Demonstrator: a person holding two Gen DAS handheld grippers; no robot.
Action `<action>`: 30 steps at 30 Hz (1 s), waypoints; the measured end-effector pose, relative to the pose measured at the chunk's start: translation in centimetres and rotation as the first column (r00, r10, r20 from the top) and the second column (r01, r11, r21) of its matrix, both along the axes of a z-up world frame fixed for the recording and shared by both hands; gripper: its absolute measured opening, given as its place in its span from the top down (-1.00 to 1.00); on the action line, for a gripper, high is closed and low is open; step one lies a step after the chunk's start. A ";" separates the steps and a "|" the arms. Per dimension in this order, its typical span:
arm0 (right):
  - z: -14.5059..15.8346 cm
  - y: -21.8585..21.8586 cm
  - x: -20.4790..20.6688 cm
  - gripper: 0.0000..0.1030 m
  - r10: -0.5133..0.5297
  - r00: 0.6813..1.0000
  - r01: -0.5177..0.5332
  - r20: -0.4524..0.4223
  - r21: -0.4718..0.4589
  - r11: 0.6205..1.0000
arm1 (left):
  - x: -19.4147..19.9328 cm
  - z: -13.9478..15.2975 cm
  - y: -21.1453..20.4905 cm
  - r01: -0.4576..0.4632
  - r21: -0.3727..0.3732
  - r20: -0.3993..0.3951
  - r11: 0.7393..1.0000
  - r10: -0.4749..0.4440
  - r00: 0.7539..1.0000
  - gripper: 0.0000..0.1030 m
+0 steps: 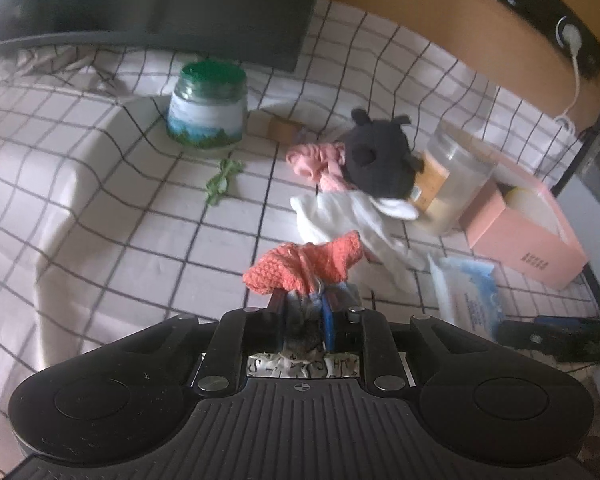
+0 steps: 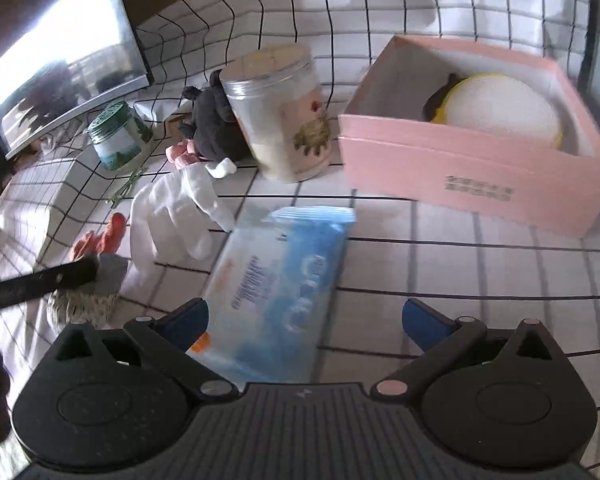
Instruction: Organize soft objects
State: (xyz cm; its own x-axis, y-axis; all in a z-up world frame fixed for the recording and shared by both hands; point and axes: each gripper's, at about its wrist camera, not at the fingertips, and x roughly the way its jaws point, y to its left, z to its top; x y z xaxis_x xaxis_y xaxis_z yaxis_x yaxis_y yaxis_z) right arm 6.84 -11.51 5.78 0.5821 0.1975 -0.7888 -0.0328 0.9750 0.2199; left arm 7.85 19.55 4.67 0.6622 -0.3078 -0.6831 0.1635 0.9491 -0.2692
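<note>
My left gripper (image 1: 306,298) is shut on an orange knitted piece (image 1: 308,264) with grey and cream parts, held above the checked cloth. The right wrist view shows the same left gripper (image 2: 82,270) at the left, with the piece (image 2: 100,240) in it. Beyond it lie a white cloth (image 1: 352,216), a pink cloth (image 1: 316,160) and a black plush toy (image 1: 380,156). My right gripper (image 2: 304,312) is open over a blue pack of wipes (image 2: 284,284), not touching it. An open pink box (image 2: 472,176) stands to the right, with a round yellow-rimmed thing (image 2: 504,108) inside.
A clear jar (image 2: 280,116) leans beside the plush toy. A green-lidded jar (image 1: 208,104) and a green string (image 1: 222,178) sit further left. A dark screen (image 2: 60,60) stands at the back, and a socket strip (image 1: 568,36) runs along a wooden panel.
</note>
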 end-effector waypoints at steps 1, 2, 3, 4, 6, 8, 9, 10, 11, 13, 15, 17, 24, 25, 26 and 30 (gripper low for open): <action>-0.3 0.4 0.7 -1.00 -0.009 1.000 0.009 -0.030 0.011 1.000 | 0.0 0.3 0.2 0.007 -0.005 0.007 1.000 -0.007 1.000 0.60; -0.7 0.8 1.5 -1.00 -0.023 0.998 0.024 -0.064 0.023 0.999 | -0.1 0.5 0.5 0.018 -0.012 0.014 1.000 -0.018 1.000 0.60; -0.7 1.4 1.9 -1.00 -0.050 0.997 0.051 -0.057 0.006 0.999 | -0.2 0.8 0.7 0.029 -0.018 0.020 0.999 -0.028 0.999 0.60; -0.7 2.0 2.4 -1.00 -0.054 0.997 0.054 -0.052 -0.004 0.999 | -0.3 1.0 0.9 0.040 -0.022 0.025 0.999 -0.040 0.999 0.60; -1.0 3.3 3.3 -1.00 -0.041 0.997 0.039 -0.067 -0.033 0.999 | -0.6 1.2 1.2 0.062 -0.031 0.035 0.998 -0.061 0.998 0.60; -1.4 4.8 3.8 -1.00 -0.026 0.998 0.020 -0.062 -0.088 0.996 | -0.9 1.1 1.4 0.078 -0.041 0.032 0.996 -0.077 0.997 0.60; -1.6 5.7 4.0 -1.00 -0.013 0.998 0.005 -0.055 -0.136 0.991 | -1.0 1.0 1.5 0.086 -0.045 0.026 0.995 -0.084 0.996 0.60; -2.0 6.5 4.1 -1.00 0.009 0.999 -0.018 -0.049 -0.191 0.981 | -1.1 0.8 1.5 0.091 -0.048 0.021 0.995 -0.090 0.996 0.60; -2.2 7.1 4.1 -1.00 0.026 0.999 -0.036 -0.046 -0.227 0.973 | -1.2 0.7 1.5 0.096 -0.049 0.016 0.994 -0.096 0.995 0.60; -2.3 7.5 3.8 -0.91 0.055 0.998 -0.059 -0.024 -0.245 0.968 | -1.4 0.4 1.5 0.110 -0.053 0.007 0.993 -0.110 0.994 0.60; -1.8 7.2 3.5 -0.50 0.077 0.997 -0.079 -0.015 -0.242 0.967 | -1.4 0.1 1.5 0.127 -0.057 -0.005 0.990 -0.128 0.992 0.60; -1.4 6.8 3.3 -0.49 0.110 0.993 -0.114 -0.033 -0.234 0.966 | -1.3 -0.1 1.1 0.152 -0.055 -0.016 0.987 -0.153 0.988 0.60; 0.9 2.3 -0.3 -0.48 0.079 0.996 -0.084 -0.036 -0.193 0.978 | -0.8 0.1 -2.4 0.293 -0.051 -0.035 0.955 -0.295 0.955 0.60; 1.5 1.3 -1.0 -0.48 0.062 0.998 -0.067 -0.030 -0.189 0.980 | -0.7 0.1 -3.1 0.323 -0.052 -0.038 0.945 -0.325 0.945 0.60; 2.0 0.5 -1.7 -0.48 0.045 0.999 -0.049 -0.024 -0.190 0.980 | -0.8 0.3 -4.0 0.361 -0.051 -0.041 0.931 -0.363 0.931 0.60; 3.7 -2.9 -4.4 -0.48 -0.021 1.000 0.021 0.005 -0.218 0.976 | -1.2 0.5 -7.6 0.495 -0.044 -0.053 0.868 -0.497 0.866 0.60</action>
State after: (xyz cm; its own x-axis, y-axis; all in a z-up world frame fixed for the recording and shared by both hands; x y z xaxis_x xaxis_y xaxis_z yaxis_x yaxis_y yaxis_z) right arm 2.41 -14.40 9.45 0.5868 0.0090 -0.8097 -0.0123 0.9999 0.0022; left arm 6.62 11.90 5.12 0.3752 -0.6040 -0.7032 0.5932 0.7394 -0.3186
